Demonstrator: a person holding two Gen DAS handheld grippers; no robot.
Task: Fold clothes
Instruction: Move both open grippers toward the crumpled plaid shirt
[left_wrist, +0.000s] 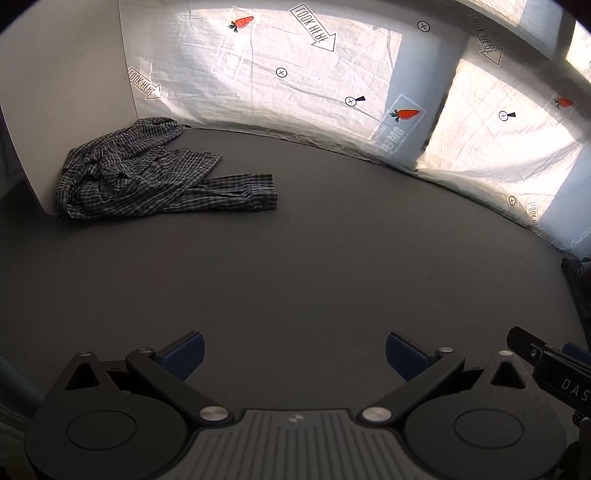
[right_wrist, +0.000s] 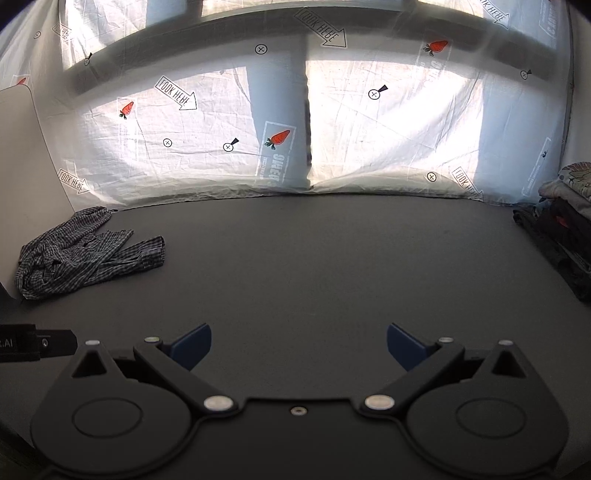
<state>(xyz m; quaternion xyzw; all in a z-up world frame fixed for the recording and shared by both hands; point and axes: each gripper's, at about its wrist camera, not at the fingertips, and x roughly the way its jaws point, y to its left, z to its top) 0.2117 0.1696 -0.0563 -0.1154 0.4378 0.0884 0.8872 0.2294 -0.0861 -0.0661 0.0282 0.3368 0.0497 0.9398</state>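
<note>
Crumpled checked shirt (left_wrist: 147, 173), tongs (left_wrist: 293, 354) apart.

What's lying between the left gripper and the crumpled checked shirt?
Nothing: only bare dark table separates the open left gripper from the checked shirt, shown clearly in the left wrist view.

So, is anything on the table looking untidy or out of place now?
Yes: the checked shirt lies crumpled in the far left corner of the dark table, one sleeve stretched out. The clothes pile at the right edge looks stacked. Both grippers are open, holding nothing.
</note>
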